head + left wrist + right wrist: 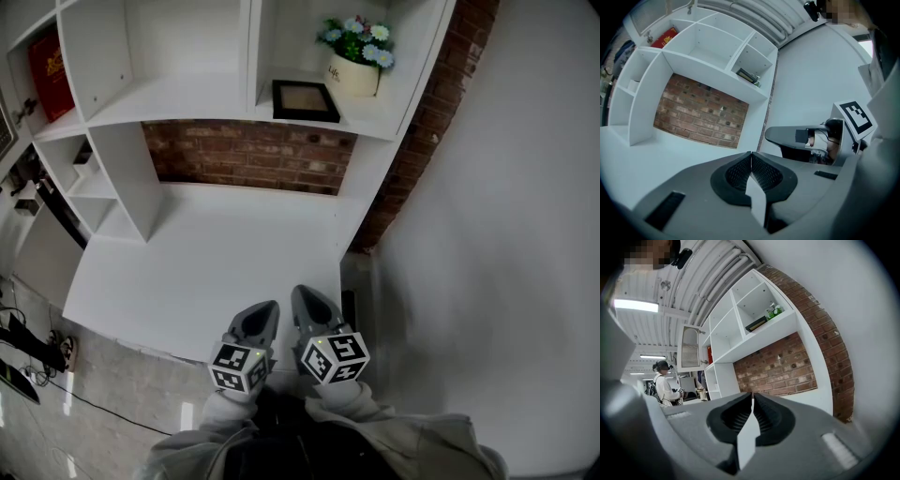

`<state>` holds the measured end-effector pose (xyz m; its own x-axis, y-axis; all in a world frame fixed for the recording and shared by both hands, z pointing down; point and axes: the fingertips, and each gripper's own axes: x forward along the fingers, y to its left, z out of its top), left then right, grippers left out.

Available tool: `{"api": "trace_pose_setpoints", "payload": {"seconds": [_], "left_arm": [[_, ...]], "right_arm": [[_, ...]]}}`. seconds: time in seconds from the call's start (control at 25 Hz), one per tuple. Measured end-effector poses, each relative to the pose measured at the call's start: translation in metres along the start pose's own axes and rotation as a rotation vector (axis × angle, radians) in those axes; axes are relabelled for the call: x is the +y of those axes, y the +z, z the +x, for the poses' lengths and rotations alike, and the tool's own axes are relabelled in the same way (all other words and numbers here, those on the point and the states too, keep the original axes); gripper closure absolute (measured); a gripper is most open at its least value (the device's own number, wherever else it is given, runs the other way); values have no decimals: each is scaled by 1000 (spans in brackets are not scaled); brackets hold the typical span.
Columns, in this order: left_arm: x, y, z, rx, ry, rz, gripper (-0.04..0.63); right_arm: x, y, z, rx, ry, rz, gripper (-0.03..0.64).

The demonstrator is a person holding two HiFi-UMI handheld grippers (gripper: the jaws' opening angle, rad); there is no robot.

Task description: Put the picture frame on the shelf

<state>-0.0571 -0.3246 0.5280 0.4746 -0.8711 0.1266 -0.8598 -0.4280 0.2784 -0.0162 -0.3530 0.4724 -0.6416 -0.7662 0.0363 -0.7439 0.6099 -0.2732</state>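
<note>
A black picture frame (305, 100) lies flat on the white shelf (375, 120), just left of a pot of flowers (356, 58); the right gripper view shows the same picture frame (756, 324) high up. Both grippers hang close to my body, far below the shelf and off the desk's front edge. My left gripper (265, 309) is shut with nothing between its jaws, which meet in the left gripper view. Beside it, my right gripper (302, 296) is shut and empty too. The picture frame (748, 75) looks small in the left gripper view.
A white desk (206, 272) runs under the shelving, backed by a brick wall (253, 155). A red book (52, 61) stands in a left compartment. A white wall (497, 234) closes the right side. Cables (28, 347) lie on the floor at left. A person (663, 385) stands far off.
</note>
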Motion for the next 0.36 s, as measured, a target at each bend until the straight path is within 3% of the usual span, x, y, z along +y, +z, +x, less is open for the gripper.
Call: {"api": "trace_pose_setpoints", "payload": {"seconds": [0.36], "left_arm": [[0,-2,-6,26,9,3,591]], "right_arm": [[6,1,-2,-1,9,-1,604]]}}
